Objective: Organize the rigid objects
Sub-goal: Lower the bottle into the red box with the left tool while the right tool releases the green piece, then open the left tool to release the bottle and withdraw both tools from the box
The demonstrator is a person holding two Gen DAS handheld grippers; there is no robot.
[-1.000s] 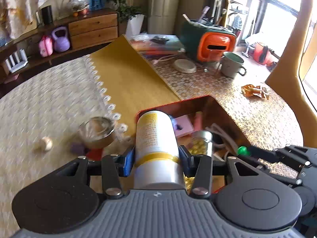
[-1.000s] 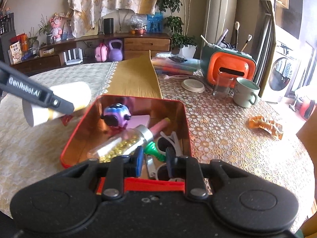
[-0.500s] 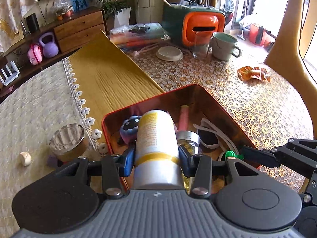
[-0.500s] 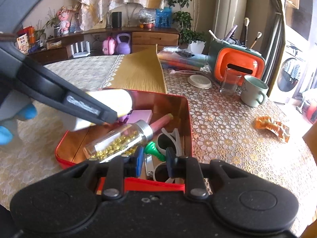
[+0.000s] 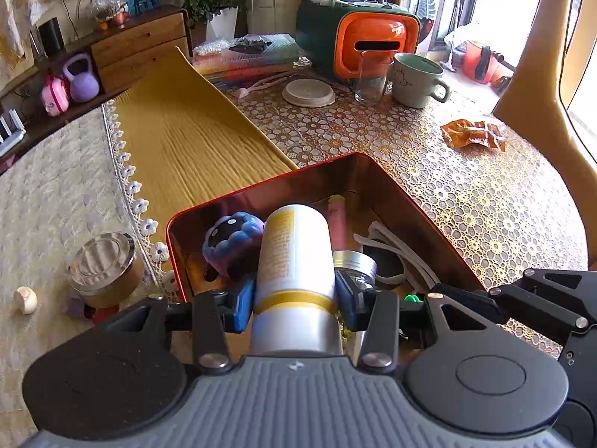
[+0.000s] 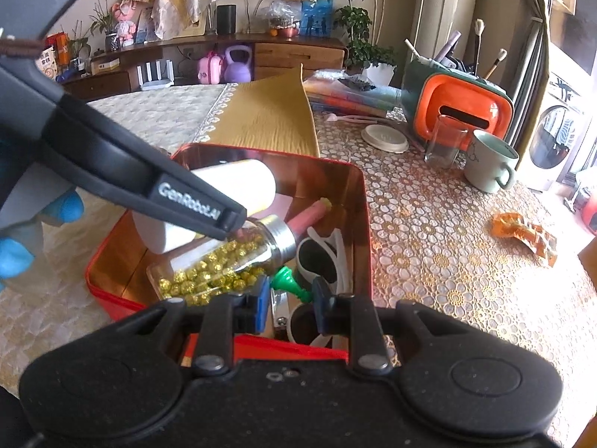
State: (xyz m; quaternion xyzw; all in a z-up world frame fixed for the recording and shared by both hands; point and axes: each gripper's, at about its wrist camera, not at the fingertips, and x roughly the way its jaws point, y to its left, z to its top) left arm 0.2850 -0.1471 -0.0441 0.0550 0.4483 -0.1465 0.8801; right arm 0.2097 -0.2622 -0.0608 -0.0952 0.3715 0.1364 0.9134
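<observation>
White bottle [image 5: 294, 254], cylindrical with a yellow band and a printed yellow label, sits clamped between the blue pads of the left gripper [image 5: 294, 298], tilted nose-down over the red tin [image 5: 238, 196]. In the right wrist view the same bottle [image 6: 238, 183] hangs above the tin's left half, just over a glass vial of gold beads [image 6: 220, 261] lying inside.

The red tin [image 6: 363, 224] stands on the table [image 5: 466, 194], its far edge touching a mustard-yellow runner [image 5: 186, 138] toward 11 o'clock. Inside it, in the left wrist view, a purple-blue toy [image 5: 231, 242] lies at 9 o'clock of the bottle, a pink tube [image 5: 337, 216] at 1 o'clock, and white sunglasses [image 5: 395, 250] at 3 o'clock.

The right gripper [image 6: 287, 302] hovers at the tin's near edge, its jaws narrowly apart. A green cone-shaped piece [image 6: 289, 280] shows between the tips; whether the pads press on it I cannot tell.

Outside the tin, at 9 o'clock in the left wrist view, a round metal-lidded jar [image 5: 102, 265] stands on the cream lace cloth [image 5: 48, 201], with a small pale shell-like object [image 5: 26, 298] beside it. Toward 1 o'clock, well apart, stand a green mug [image 5: 418, 78], an empty glass [image 5: 373, 76], a round white lid [image 5: 309, 91] and an orange-fronted box [image 5: 373, 43]. An orange wrapper [image 5: 474, 132] lies at 2 o'clock.
</observation>
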